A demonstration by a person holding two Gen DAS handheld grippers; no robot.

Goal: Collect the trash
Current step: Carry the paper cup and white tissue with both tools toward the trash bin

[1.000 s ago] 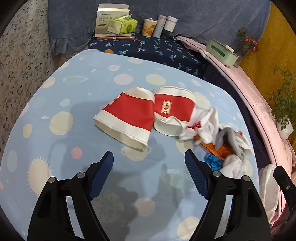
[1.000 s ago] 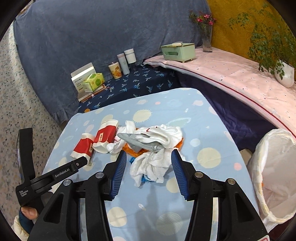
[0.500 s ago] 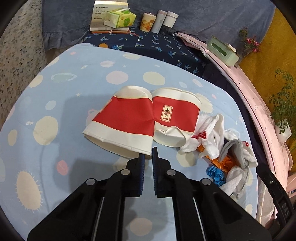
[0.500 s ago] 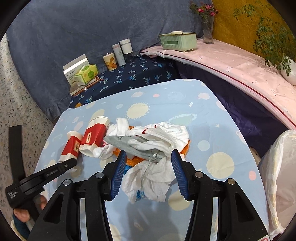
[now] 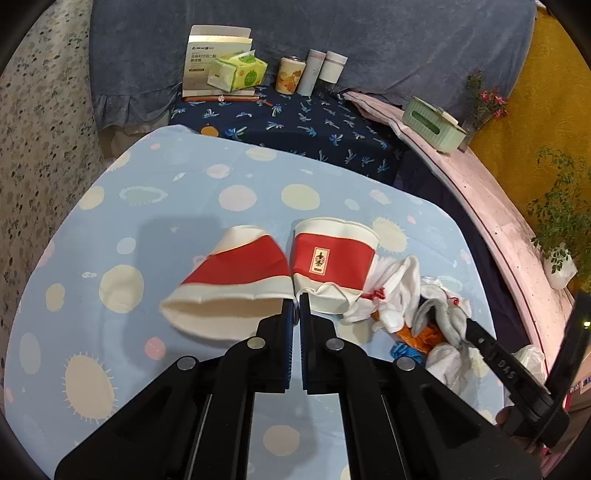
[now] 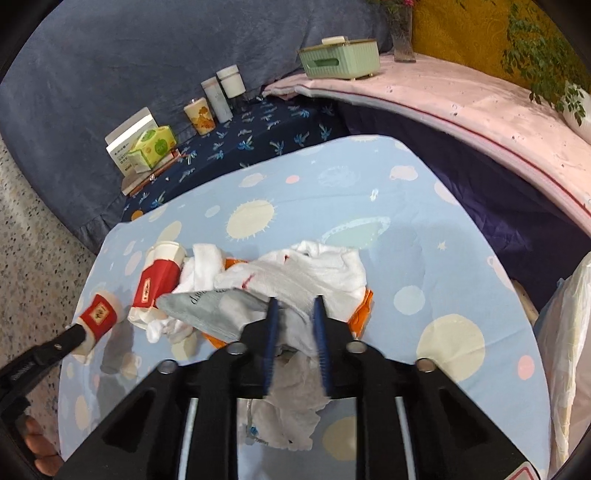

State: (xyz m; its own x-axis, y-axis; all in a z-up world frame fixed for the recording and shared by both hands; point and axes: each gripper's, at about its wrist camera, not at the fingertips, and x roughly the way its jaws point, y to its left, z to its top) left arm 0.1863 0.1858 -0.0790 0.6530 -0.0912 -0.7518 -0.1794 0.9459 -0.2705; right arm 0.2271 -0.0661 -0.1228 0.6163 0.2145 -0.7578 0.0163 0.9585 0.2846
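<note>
Trash on the counter: my left gripper just clamped the flattened paper cup rim; right gripper fingers closing on white tissue wad. Both pickups underway, bag next.

Table under pale blue spotted cloth. Behind it, low surface in navy print, blue-grey drape, speckled floor. Pink ledge; ochre wall.

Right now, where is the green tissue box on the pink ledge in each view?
Left wrist view: green tissue box, upper right, beside the flower vase.
Right wrist view: green tissue box, top centre.
Shared landmark: the pink ledge it stands on, also.
</note>
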